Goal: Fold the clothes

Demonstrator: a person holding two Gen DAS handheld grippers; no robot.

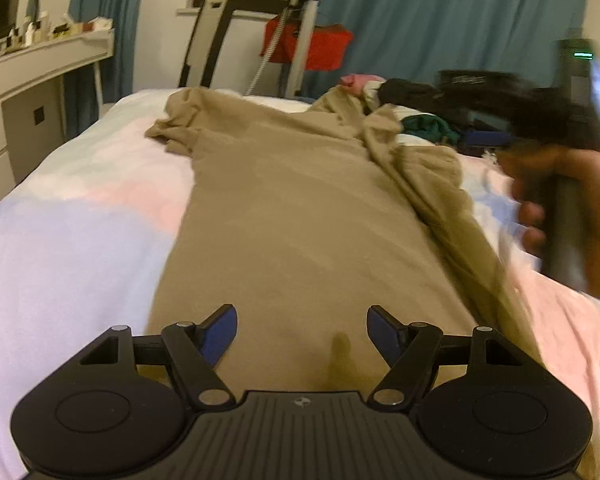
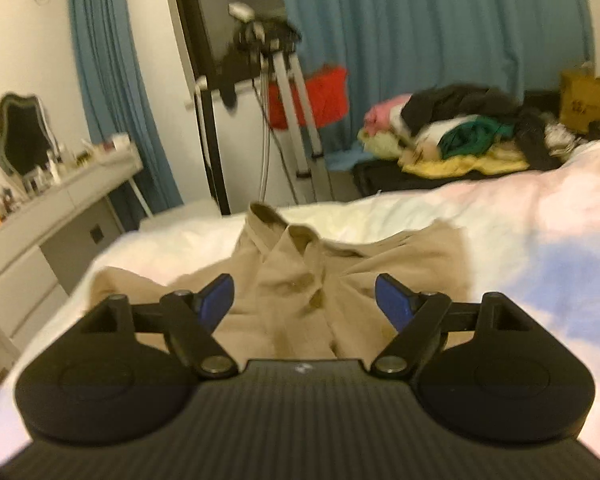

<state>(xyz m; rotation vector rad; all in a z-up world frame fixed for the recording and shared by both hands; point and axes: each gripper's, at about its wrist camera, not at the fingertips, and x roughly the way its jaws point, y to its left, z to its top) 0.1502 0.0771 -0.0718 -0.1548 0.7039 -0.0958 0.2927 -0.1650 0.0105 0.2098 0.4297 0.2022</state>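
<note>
Left wrist view: the left gripper [image 1: 302, 330], jaws spread wide and empty, sits low in frame over a tan cotton shirt [image 1: 300, 208] spread lengthwise on a pastel pink-and-blue bedspread [image 1: 80, 220]. Right wrist view: the right gripper [image 2: 304, 300], also wide and empty, frames the shirt's collar at centre.

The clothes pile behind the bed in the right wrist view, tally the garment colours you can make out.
Blurred, so rough:
Pink: 1
Black: 1
Green: 1
Yellow: 1
White: 1
Total: 5 colours in the pile; the beige shirt on the bed is separate.
</note>
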